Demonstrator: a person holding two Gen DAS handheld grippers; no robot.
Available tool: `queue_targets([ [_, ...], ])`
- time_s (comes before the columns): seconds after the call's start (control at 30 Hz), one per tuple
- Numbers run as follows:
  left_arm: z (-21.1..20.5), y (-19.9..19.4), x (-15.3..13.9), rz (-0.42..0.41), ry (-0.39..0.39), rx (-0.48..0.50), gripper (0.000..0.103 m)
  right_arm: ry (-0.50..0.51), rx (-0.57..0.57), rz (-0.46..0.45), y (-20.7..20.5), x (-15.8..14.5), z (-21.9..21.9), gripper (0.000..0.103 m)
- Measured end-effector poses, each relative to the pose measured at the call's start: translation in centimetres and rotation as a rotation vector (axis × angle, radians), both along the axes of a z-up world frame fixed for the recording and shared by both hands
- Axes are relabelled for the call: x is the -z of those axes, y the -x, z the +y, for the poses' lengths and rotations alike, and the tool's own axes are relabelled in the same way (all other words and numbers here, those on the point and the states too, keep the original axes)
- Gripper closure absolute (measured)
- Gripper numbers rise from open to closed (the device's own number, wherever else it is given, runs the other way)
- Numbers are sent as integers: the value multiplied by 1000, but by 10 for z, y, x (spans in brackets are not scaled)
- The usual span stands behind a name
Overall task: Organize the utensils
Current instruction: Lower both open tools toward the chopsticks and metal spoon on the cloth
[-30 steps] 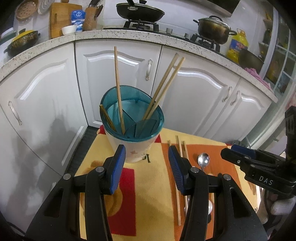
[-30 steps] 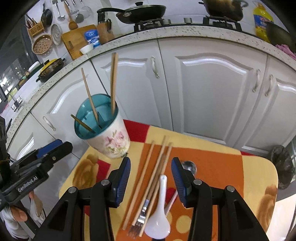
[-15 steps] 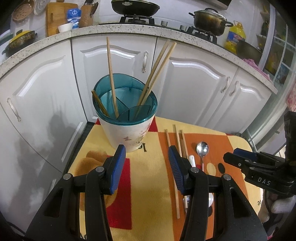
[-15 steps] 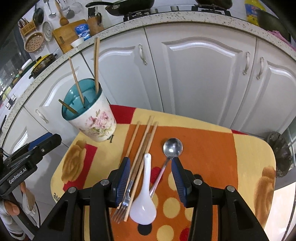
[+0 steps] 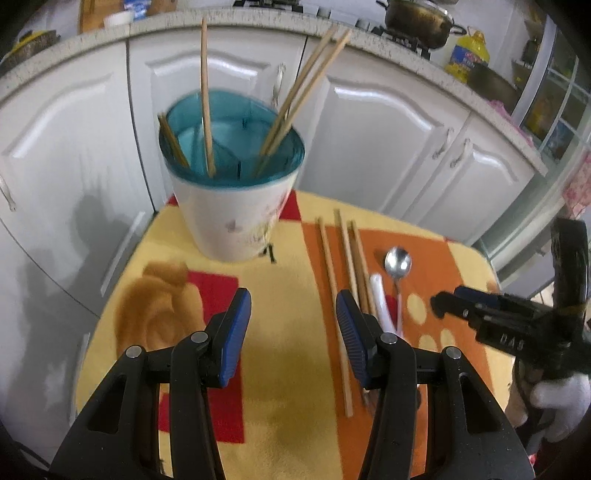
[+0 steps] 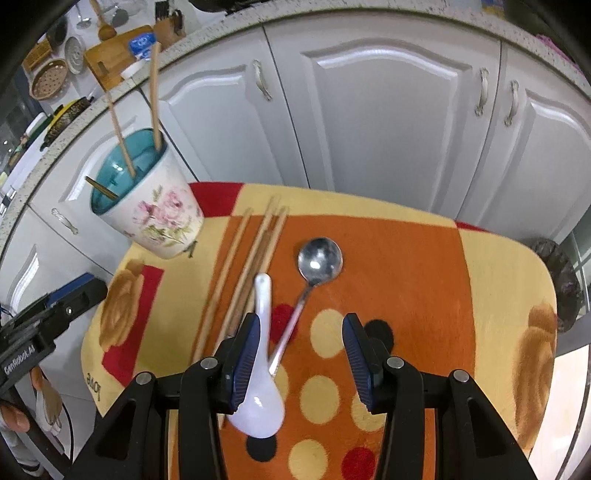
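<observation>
A floral utensil cup with a teal divided insert (image 5: 236, 192) (image 6: 155, 206) stands at the mat's far left and holds several wooden chopsticks (image 5: 205, 92). More chopsticks (image 6: 236, 273) (image 5: 334, 273), a white ceramic spoon (image 6: 260, 354) (image 5: 380, 299), a metal spoon (image 6: 317, 260) (image 5: 397, 264) and a partly hidden fork lie on the mat. My left gripper (image 5: 293, 328) is open and empty above the mat, in front of the cup. My right gripper (image 6: 299, 358) is open and empty over the two spoons' handles.
The orange, yellow and red mat (image 6: 424, 280) covers a small table with rounded edges. White kitchen cabinets (image 6: 388, 122) stand close behind it. The counter above carries pots (image 5: 417, 18), an oil bottle (image 5: 467, 57) and a cutting board (image 6: 118, 55).
Both grippers have pulled back and lowered toward the mat. The cup now sits farther off in each view. The right gripper has shifted right, over the spoons. Nothing was picked up.
</observation>
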State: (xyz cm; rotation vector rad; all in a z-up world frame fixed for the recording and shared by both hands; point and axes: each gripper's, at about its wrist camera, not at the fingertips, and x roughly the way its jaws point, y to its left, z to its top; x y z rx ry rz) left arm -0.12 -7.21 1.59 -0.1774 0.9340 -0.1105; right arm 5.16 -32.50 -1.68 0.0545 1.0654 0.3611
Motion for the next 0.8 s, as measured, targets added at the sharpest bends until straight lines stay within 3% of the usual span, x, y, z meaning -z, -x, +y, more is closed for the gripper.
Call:
queue_targets([
  [0.3,-14,-7,34,80,-40,18,56,1,41,57,-27,30,-7,59],
  [0.8,-20,-23,51,112,-73,24,56,5,13,37,-72,48,-3,59],
])
